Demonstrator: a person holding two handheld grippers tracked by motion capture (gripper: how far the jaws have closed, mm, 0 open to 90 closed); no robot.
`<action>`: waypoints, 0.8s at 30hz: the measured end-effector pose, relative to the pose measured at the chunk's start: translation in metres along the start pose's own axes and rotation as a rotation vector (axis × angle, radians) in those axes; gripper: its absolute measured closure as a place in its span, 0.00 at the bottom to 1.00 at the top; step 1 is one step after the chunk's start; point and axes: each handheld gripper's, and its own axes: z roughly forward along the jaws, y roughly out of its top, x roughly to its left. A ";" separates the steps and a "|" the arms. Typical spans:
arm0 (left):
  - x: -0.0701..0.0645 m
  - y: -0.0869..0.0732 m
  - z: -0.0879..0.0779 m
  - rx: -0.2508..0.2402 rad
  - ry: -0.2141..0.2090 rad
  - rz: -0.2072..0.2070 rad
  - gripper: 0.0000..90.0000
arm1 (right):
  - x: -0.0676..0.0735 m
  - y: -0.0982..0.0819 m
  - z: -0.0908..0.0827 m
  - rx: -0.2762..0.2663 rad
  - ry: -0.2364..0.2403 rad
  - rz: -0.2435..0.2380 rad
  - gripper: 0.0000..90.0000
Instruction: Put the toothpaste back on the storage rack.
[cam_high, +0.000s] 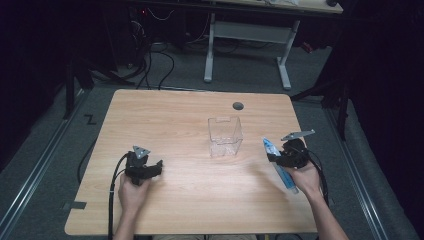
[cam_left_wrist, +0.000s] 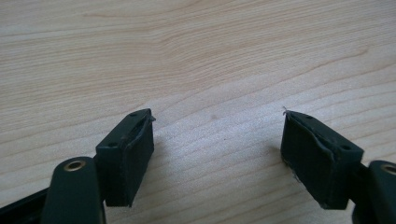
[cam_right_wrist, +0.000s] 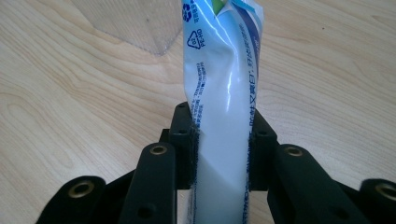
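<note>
A white and blue tube (cam_right_wrist: 219, 98), like toothpaste, is clamped between the black pads of my right gripper (cam_right_wrist: 219, 158) and sticks out past them over the table. In the high view my right gripper (cam_high: 287, 155) hangs near the table's right side with the tube (cam_high: 280, 165) slanting through it. A clear plastic box (cam_high: 225, 135) stands open-topped at the table's middle, left of that gripper. My left gripper (cam_high: 152, 169) rests low at the front left, and its jaws (cam_left_wrist: 217, 144) stand wide apart over bare wood with nothing between them.
The wooden table (cam_high: 175, 115) has a round cable hole (cam_high: 238, 105) near its far edge. A corner of the clear box (cam_right_wrist: 135, 23) is ahead of the tube. A white desk frame (cam_high: 250, 45) stands on the floor beyond the table.
</note>
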 end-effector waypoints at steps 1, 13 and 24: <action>0.000 0.000 0.000 0.000 0.000 0.000 0.29 | 0.000 0.001 0.000 0.000 0.001 -0.001 0.78; 0.000 0.000 0.000 0.000 0.000 0.000 0.29 | 0.010 0.009 -0.006 -0.042 0.017 -0.014 0.78; 0.000 0.000 0.000 0.000 0.000 0.000 0.29 | 0.015 0.016 -0.010 -0.071 0.051 -0.015 0.78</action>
